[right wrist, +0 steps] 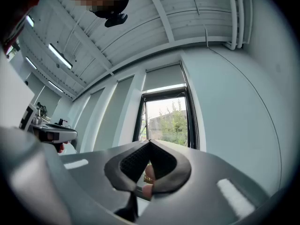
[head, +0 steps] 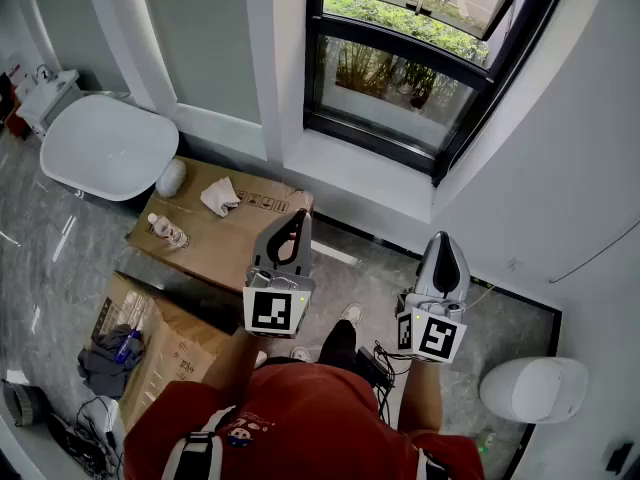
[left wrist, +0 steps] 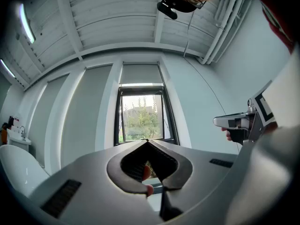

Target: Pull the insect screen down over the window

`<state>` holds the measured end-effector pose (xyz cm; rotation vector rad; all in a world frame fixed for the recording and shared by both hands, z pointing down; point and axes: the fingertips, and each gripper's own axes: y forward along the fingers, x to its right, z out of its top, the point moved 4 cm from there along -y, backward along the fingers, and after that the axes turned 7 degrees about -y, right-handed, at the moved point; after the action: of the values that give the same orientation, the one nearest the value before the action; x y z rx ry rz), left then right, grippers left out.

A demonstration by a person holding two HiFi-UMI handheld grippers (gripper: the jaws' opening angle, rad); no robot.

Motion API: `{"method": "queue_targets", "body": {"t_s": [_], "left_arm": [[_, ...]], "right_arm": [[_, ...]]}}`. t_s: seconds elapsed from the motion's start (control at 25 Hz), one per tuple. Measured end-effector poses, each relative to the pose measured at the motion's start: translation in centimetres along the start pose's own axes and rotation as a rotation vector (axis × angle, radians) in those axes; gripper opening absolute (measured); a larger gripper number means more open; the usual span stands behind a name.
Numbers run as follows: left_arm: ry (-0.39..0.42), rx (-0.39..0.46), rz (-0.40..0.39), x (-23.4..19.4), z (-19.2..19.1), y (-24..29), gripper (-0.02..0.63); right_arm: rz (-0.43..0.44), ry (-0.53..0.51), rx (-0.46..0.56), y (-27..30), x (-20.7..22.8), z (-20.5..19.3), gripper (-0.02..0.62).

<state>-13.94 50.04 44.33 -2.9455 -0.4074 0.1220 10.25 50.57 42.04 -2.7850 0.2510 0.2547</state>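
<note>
Standing on the grey floor point(head: 350, 268) short of the wall, a person in a red shirt point(head: 300, 418) holds both grippers out toward the black-framed window point(head: 400, 78). The left gripper point(head: 297, 218) sits above the edge of a cardboard box point(head: 215, 233) and lines up roughly with the window's left side. The right gripper point(head: 443, 240) is level with it, well apart to the right and roughly in line with the window's lower right corner. Each carries its marker cube nearest the person's body.

In the left gripper view the two jaws are pressed together, their tips meeting with nothing pinched. The window shows straight ahead over the tips and through the hollow behind them. The right gripper view shows the same: jaws together on nothing, and the window just above and beyond their tips. Each gripper also appears at the edge of the other's view, held in a hand.

Neither gripper touches the window or its white sill point(head: 345, 168), and bare floor lies between them and the wall. Greenery shows plainly through the glass, so the insect screen is not down over it. A grey panel point(left wrist: 139, 73) fills the recess above the opening and ends in a pale bar point(left wrist: 140, 84) along the frame's top edge, high above both grippers; whether that is the rolled-up screen cannot be told
</note>
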Motion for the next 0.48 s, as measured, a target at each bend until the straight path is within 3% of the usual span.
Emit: {"method": "queue_targets", "body": {"t_s": [0.48], "left_arm": [[0.000,-0.003,-0.009,0.49,-0.15,0.29,0.005]], "right_arm": [[-0.013,-0.006,-0.010,-0.53,0.74,-0.52,0.009]]}}
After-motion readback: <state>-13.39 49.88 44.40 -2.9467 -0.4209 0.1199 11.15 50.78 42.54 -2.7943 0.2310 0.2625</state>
